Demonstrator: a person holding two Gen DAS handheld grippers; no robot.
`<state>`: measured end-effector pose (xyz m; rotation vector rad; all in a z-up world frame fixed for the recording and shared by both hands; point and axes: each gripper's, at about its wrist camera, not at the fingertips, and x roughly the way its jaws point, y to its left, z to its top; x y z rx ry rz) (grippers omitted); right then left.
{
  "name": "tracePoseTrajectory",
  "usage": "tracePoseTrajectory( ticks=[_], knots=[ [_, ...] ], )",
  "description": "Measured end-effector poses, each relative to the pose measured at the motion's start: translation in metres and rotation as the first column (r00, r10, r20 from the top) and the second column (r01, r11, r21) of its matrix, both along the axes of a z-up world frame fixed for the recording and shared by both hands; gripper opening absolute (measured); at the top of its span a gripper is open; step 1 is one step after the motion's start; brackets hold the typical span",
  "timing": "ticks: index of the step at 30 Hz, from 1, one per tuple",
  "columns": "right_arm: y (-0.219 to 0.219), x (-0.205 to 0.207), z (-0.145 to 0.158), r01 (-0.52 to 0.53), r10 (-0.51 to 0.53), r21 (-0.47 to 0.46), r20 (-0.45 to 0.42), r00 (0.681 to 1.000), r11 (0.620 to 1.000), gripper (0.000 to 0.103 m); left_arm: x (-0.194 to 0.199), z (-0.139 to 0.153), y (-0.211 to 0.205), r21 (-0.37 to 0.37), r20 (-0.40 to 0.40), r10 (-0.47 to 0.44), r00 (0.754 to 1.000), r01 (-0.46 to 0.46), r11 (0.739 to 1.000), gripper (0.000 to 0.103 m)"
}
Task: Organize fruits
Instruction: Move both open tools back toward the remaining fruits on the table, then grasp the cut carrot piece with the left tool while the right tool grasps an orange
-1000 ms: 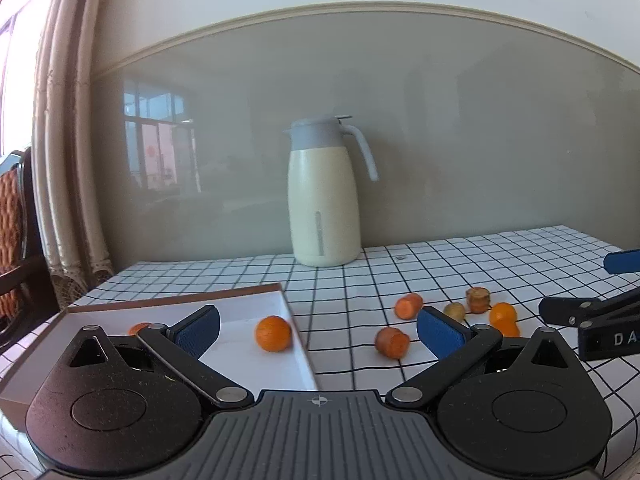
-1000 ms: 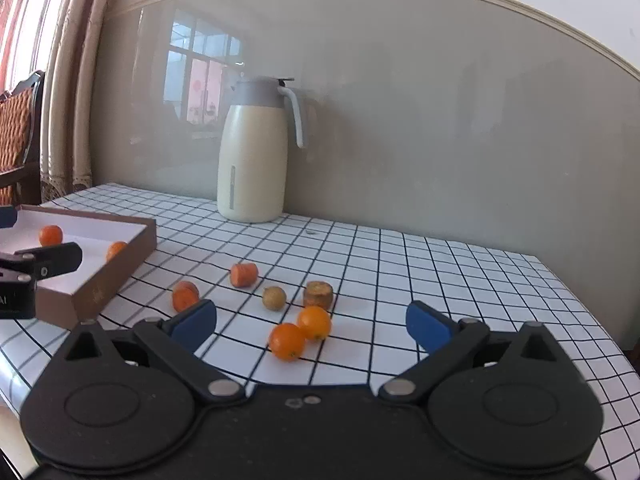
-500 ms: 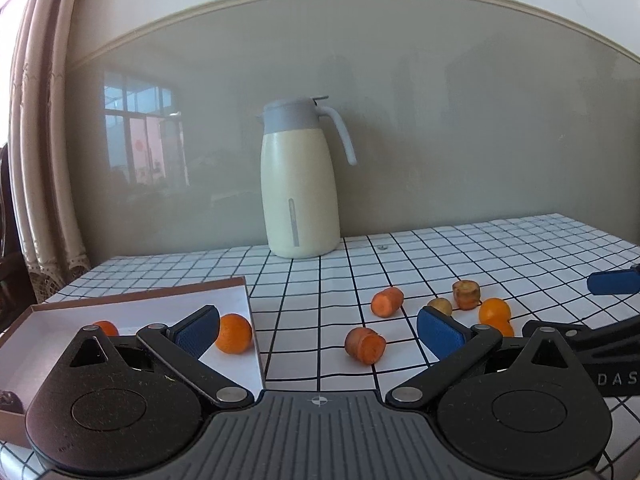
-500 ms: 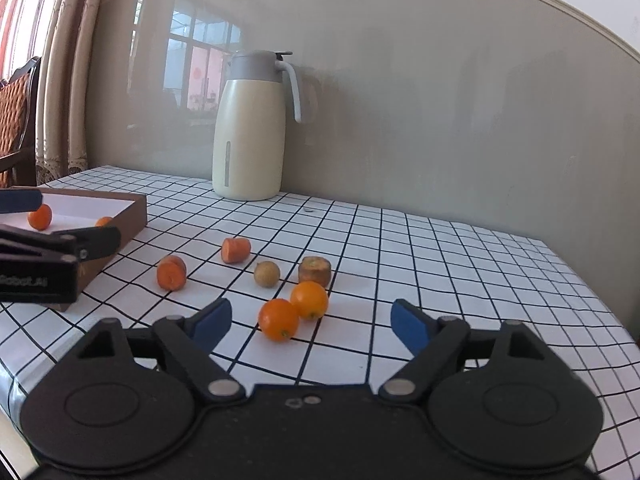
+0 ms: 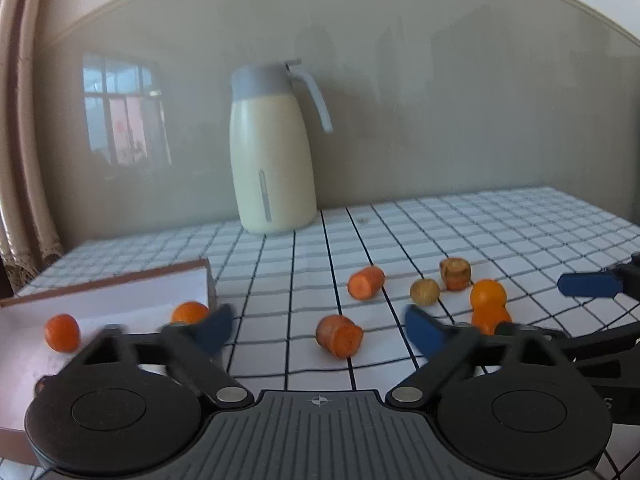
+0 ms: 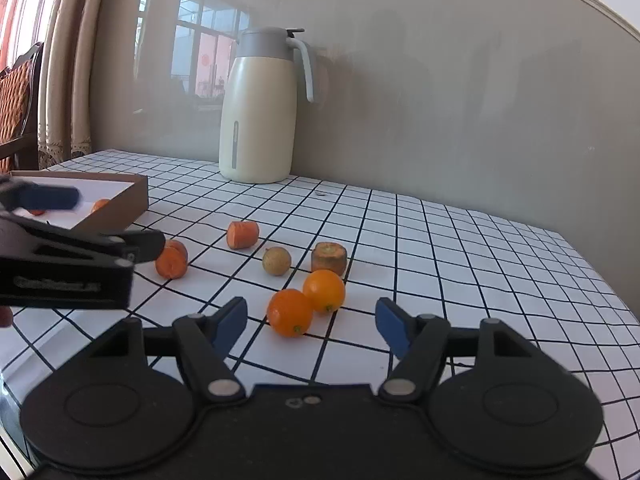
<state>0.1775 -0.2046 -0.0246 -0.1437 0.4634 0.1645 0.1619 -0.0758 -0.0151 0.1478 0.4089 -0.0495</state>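
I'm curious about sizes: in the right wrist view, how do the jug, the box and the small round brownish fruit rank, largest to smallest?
1. Jug
2. Box, partly hidden by the other gripper, so its place is unsure
3. Brownish fruit, plainly smallest

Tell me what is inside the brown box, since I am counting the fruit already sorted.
Two small oranges lie on the white floor of the brown box. The left gripper hides the box's near part, so anything there cannot be seen.

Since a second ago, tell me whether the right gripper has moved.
Yes. The right gripper has advanced toward the two oranges; they now sit larger and lower between its open jaws, and the jug looms bigger.
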Motion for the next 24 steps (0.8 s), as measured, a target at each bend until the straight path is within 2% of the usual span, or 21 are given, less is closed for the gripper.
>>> tracePoseTrajectory(
  ticks=[5,12,20,24],
  knots=[
    [0.002,0.004,-0.002,-0.007,0.007,-0.011,-0.012,1.0,1.0,0.062,0.009,-0.004,-0.005,-0.009,-0.023,-0.002,1.0,0.002,1.0,0.081],
    [0.001,0.013,-0.008,-0.006,0.005,-0.013,-0.043,0.999,1.0,0.055,0.02,-0.011,-0.011,-0.01,-0.063,0.004,0.998,-0.005,1.0,0.08],
    [0.005,0.022,-0.011,-0.022,0.022,-0.008,-0.078,0.997,1.0,0.044,0.032,-0.019,-0.013,-0.026,-0.109,0.011,0.994,-0.014,1.0,0.075],
    [0.006,0.028,-0.012,-0.024,0.024,-0.004,-0.103,0.994,1.0,0.034,0.038,-0.021,-0.009,-0.049,-0.138,0.021,0.99,-0.028,0.998,0.074]
  ],
)
